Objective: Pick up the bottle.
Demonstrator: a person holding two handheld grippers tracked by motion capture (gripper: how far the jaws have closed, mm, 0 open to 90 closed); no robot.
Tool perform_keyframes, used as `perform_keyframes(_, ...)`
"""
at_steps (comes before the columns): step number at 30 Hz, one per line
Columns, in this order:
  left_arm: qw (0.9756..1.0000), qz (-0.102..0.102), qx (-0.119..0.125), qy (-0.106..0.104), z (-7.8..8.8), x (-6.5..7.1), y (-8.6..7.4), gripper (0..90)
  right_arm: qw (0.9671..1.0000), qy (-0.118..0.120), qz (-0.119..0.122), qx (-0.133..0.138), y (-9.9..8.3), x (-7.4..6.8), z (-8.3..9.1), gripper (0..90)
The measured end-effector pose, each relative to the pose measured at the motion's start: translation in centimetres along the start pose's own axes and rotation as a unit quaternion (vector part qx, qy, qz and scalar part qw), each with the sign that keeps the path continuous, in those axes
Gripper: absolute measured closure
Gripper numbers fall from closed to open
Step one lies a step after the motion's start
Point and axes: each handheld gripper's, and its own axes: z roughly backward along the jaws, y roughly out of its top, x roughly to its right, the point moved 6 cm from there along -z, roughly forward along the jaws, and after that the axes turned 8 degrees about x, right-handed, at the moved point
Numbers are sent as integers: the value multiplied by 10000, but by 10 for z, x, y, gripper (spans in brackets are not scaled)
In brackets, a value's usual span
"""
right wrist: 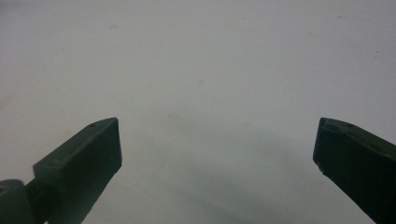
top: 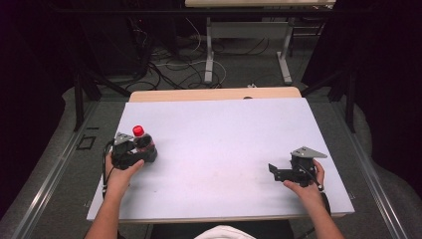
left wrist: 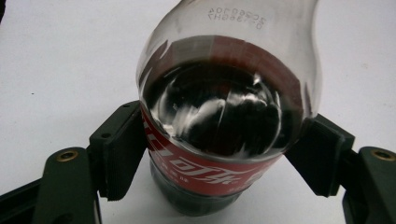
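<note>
Left gripper point(left wrist: 219, 158) jaws clamp the cola bottle point(left wrist: 224, 116) (red cap, upright) at the white table's point(top: 224, 129) left edge. Right gripper point(right wrist: 219, 154) jaws stand wide, holding nothing.

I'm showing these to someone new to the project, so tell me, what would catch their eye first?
First the cola bottle with its red cap and red label, standing near the left edge of the white table, dark drink inside. The left tongs clasp it on both sides at the label. Far off at the table's right side, the right tongs stand wide open over bare surface.
</note>
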Motion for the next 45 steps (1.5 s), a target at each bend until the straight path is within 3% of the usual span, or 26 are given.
perform_keyframes(20,9999,111,-16,-36,1,-1,-1,265,10000,-30,-18,-20,-3,2,-4,26)
perform_keyframes(30,9998,108,-23,185,1,3,0,273,9999,-102,-112,-1,-3,7,-3,33)
perform_keyframes(35,9993,-111,40,362,2,3,2,283,9999,-112,-105,-12,-4,8,-4,33)
perform_keyframes(40,9990,-108,112,416,4,5,4,287,9999,-114,-69,-3,-4,9,-3,34)
perform_keyframes(45,9989,-159,35,437,4,5,6,291,9999,-113,-63,13,-3,9,-3,34)
